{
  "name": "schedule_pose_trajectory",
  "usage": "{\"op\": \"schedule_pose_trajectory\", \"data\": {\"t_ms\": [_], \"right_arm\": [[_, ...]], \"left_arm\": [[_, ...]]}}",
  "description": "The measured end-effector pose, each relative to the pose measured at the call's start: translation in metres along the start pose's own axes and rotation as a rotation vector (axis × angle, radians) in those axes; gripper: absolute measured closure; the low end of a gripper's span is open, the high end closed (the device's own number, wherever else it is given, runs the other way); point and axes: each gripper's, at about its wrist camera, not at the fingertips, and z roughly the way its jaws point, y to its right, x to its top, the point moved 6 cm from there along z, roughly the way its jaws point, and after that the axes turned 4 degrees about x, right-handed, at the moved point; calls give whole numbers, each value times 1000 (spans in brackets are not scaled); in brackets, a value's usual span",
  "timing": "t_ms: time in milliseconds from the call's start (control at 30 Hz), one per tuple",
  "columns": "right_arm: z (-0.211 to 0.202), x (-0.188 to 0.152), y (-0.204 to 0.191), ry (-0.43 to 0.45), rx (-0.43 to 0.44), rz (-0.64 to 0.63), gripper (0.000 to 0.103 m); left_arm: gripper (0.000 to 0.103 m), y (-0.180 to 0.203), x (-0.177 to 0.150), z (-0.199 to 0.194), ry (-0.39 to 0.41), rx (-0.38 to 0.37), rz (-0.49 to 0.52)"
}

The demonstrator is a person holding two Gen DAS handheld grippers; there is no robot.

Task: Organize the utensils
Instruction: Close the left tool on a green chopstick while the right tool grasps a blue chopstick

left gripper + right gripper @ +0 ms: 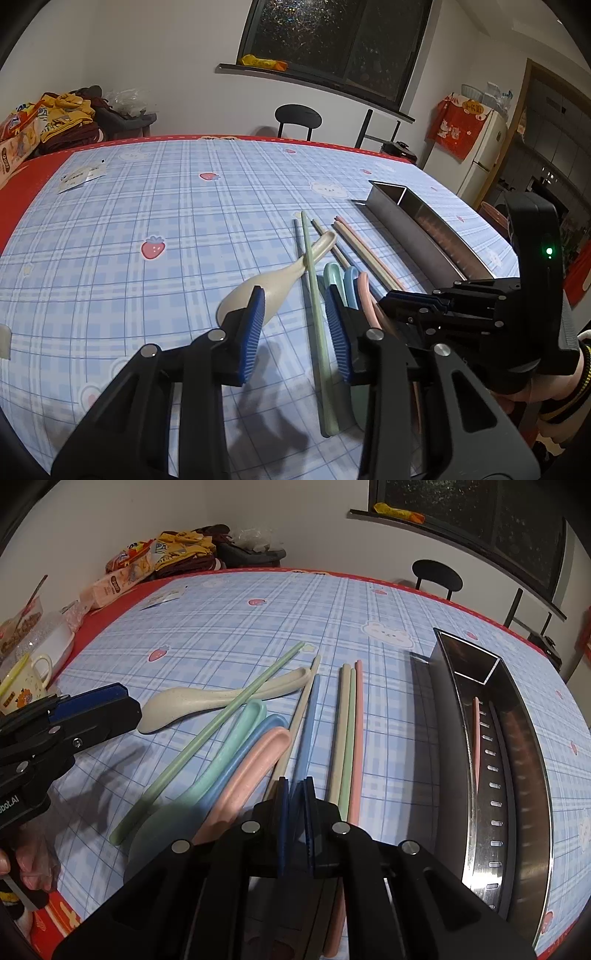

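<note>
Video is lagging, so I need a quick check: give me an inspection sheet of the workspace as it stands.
Surface: checked blue tablecloth, red border.
Job's things: cream spoon, mint spoon, blue spoon, pink spoon and loose chopsticks beside metal tray; pink chopstick inside it.
Clutter: mug, snack packets along the table's edge.
Grippers: left claw open astride green chopstick; right claw shut on blue chopstick.
Cables: nothing seen.
Surroundings: dark window, chair, fridge.

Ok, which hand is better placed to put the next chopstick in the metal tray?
Right. The right gripper has its jaws shut on the blue chopstick, with the metal tray just beside it. The left gripper stands open around the green chopstick, farther from the tray.
</note>
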Motion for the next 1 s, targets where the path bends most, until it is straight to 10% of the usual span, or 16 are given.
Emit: {"op": "schedule_pose_trajectory", "data": {"t_ms": [1000], "right_arm": [[-2, -3, 4, 36, 42, 30, 96]], "left_arm": [[88, 36, -15, 50, -215, 60, 199]]}}
